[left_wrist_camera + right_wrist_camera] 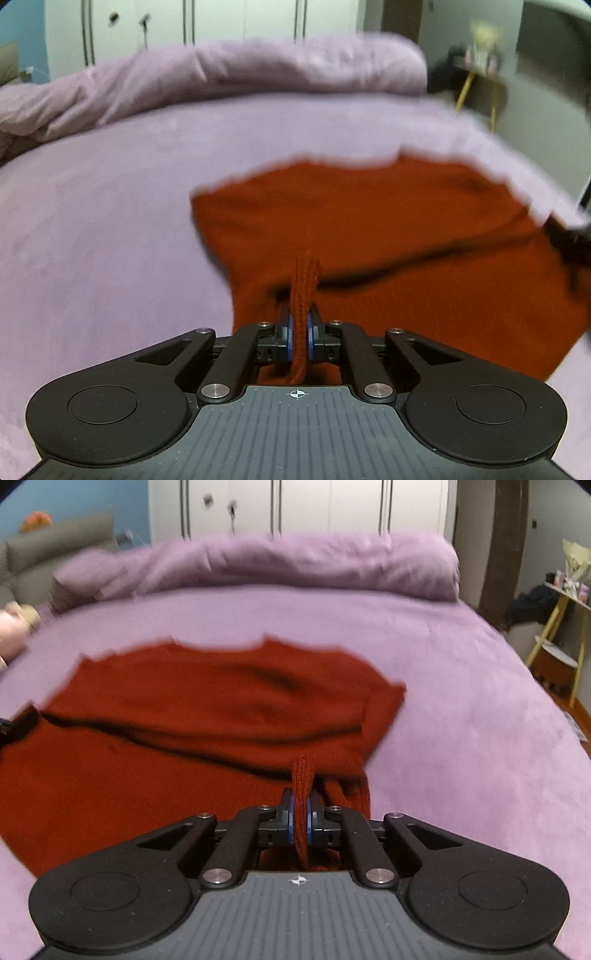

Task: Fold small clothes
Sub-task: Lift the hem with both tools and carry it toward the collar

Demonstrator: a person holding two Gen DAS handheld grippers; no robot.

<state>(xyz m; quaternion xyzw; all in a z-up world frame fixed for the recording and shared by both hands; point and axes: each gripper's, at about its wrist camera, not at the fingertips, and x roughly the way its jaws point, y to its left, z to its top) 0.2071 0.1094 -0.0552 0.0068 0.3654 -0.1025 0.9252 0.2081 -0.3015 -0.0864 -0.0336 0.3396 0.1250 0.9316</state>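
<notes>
A rust-red knitted garment (pixel 207 716), probably a small sweater, lies spread on the lilac bed (pixel 480 709), with a rolled lilac duvet (pixel 295 561) bunched along the far side in front of white wardrobe doors (pixel 303 506). The left gripper (pixel 303 328) has its fingers (pixel 289 332) pressed nearly together on a pinch of the knit's near edge, the ribbed fabric standing up between the blue pads. The right gripper (pixel 301 812) does the same at the other near corner, its fingers (pixel 312 818) closed tight on a fold of knit. Holding both near corners at once looks meant to keep the edge taut and level, so the near part can be carried over the rest in one even fold; a dark crease running across the cloth suggests the near part is lifted off the layer beneath. The motion blur makes the far hem hard to read. The fold appears underway but not laid flat. A yellow-legged side table (pixel 565 627) stands beside the bed, well apart from the work.
</notes>
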